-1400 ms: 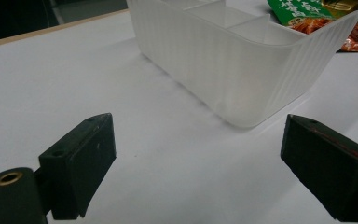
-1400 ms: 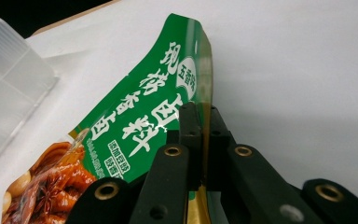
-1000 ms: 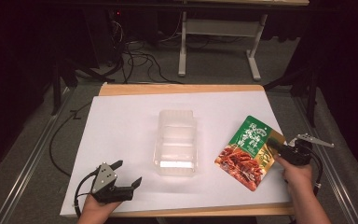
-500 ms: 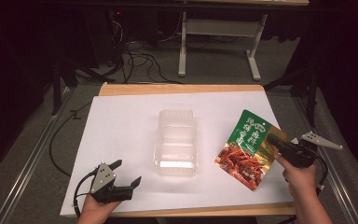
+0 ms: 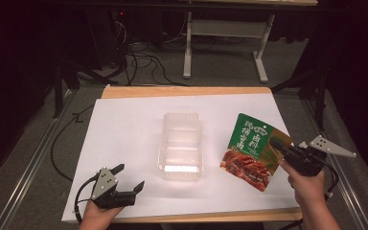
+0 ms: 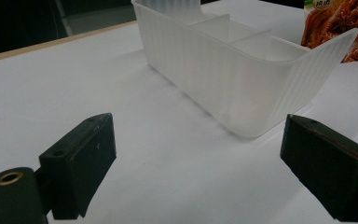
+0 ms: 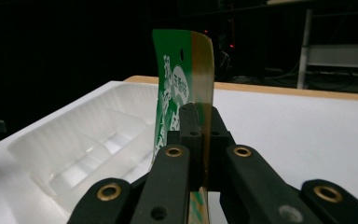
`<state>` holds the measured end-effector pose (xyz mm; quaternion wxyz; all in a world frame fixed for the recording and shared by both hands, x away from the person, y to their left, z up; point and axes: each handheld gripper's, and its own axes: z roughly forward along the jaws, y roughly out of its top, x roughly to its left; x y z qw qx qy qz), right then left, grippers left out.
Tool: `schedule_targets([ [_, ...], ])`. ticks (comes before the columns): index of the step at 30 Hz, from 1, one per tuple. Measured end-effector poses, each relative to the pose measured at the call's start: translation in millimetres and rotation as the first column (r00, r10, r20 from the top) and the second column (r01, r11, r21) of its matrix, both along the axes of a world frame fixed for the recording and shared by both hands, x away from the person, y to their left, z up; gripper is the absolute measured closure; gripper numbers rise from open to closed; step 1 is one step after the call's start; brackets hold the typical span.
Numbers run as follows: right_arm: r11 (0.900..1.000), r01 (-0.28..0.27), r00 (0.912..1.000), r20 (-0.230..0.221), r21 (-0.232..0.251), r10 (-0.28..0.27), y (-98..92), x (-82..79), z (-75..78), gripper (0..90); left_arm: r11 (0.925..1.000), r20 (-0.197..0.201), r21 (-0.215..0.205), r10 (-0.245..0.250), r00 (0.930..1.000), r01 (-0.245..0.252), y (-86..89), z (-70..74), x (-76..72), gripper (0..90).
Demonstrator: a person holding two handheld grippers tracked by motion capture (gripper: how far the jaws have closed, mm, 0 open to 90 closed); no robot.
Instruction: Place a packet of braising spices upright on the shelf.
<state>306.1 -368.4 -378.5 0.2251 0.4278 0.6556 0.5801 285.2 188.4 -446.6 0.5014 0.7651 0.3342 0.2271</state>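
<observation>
The right claw (image 5: 277, 143), at the right of the high view, is clamped shut on the edge of the green food pouch (image 5: 251, 148), which hangs edge-on between the jaws in the right gripper view (image 7: 186, 84). The pouch sits tilted, just right of the clear compartment tray (image 5: 181, 146) at frame centre, its lower corner at or near the white worktop (image 5: 124, 129). To do this step well, the grip should stay firm while the pouch is lifted clear, carried over the tray rim and lowered flat. The left claw (image 5: 127, 178), lower left, rests wide open and empty. Compared with a second ago, the pouch stands higher and more upright.
</observation>
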Motion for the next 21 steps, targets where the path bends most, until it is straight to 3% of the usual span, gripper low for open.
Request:
schedule_targets([
  [10,0.999,-0.034,0.997,0.069,-0.036,0.037,18.6,-11.9,13.4,90.0,1.0,0.007,-0.005,0.005,1.0,-0.005,0.7,0.4,0.5,10.8],
  [21,0.998,-0.011,0.9929,0.118,-0.062,0.018,20.2,-14.2,19.3,90.0,1.0,0.013,-0.004,0.009,0.9999,-0.008,1.2,0.8,0.2,10.9],
])
